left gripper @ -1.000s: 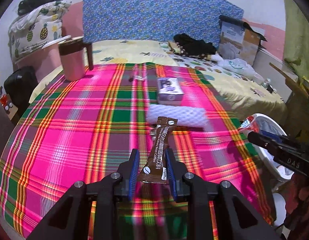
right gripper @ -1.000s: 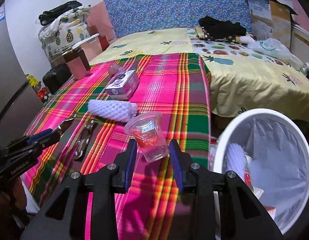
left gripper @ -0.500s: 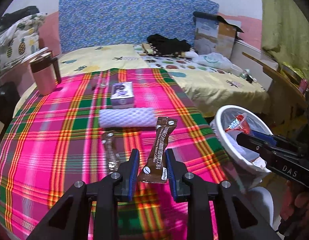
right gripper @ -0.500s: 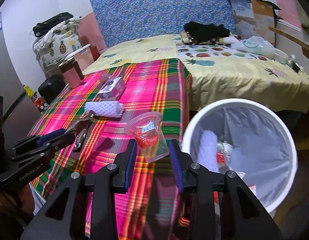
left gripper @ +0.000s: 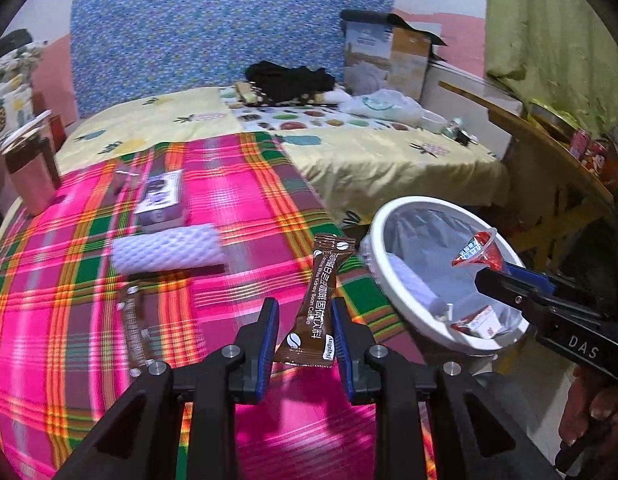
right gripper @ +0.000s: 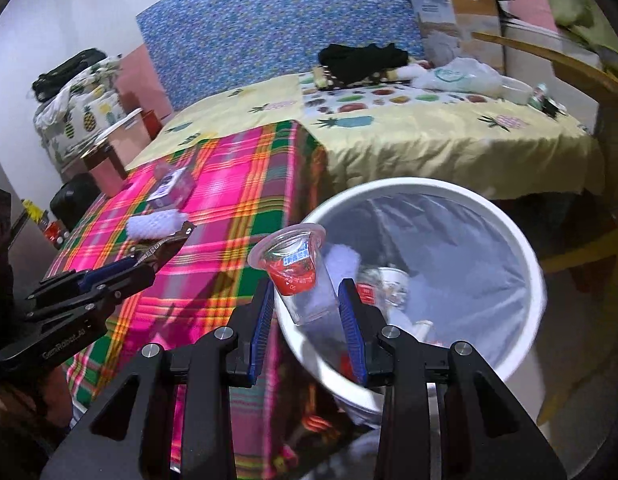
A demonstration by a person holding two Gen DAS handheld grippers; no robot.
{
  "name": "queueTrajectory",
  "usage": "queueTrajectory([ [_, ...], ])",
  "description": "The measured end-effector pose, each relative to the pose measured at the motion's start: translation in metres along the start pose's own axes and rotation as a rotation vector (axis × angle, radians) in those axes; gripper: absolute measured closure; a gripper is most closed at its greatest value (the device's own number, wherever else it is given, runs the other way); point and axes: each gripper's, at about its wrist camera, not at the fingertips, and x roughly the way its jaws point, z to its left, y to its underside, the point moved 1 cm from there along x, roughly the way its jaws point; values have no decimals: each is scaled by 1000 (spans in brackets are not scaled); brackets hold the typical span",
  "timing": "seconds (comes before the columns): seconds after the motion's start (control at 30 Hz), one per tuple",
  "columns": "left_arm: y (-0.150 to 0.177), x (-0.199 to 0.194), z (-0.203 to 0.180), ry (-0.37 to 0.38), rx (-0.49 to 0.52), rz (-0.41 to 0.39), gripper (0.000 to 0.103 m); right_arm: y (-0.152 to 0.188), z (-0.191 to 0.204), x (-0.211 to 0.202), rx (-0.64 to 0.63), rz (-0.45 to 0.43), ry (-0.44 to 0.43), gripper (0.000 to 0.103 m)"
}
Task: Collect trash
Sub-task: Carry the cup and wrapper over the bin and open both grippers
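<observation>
currently, the left gripper [left gripper: 303, 330] is seen clamped on a brown coffee sachet [left gripper: 320, 304]; blue pads pressed to both sides of its lower end, jaws nearly closed, sachet standing upright above the plaid cloth [left gripper: 69, 280] near its right edge. right gripper [right gripper: 309, 312] is closed partway on a clear plastic cup [right gripper: 297, 268] w/ red residue; pads are pressed on the cup's lower walls, mouth tilted toward the far left. cup is held over the near-left rim of the white bin [right gripper: 521, 248], which is lined w/ a clear bag and holds assorted wrappers and a white foam piece. bin is placed just beside the right edge of the cloth-covered surface.

still lying on the cloth: a white foam net sleeve [left gripper: 167, 248] at mid-left, a small purple-and-white carton [left gripper: 161, 196] just beyond it, a second brown sachet [left gripper: 135, 328] at near left. far-left corner is occupied by a pink mug [left gripper: 29, 176] w/ dark handle. beyond the cloth a yellow pineapple-print bedsheet [left gripper: 369, 160] is noted, w/ black clothing [left gripper: 289, 80] at its far end. a hand [left gripper: 589, 412] gripping the right tool is partly visible at the right edge of the left wrist view.
</observation>
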Motion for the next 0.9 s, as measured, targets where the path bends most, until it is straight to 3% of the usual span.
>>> queueTrajectory([
  [0.57, -10, 47, -76, 160, 131, 56, 76, 16, -56, -7, 111, 31, 95, 68],
  [0.9, -15, 75, -99, 199, 161, 88, 76, 21, -73, 1, 136, 86, 128, 68],
])
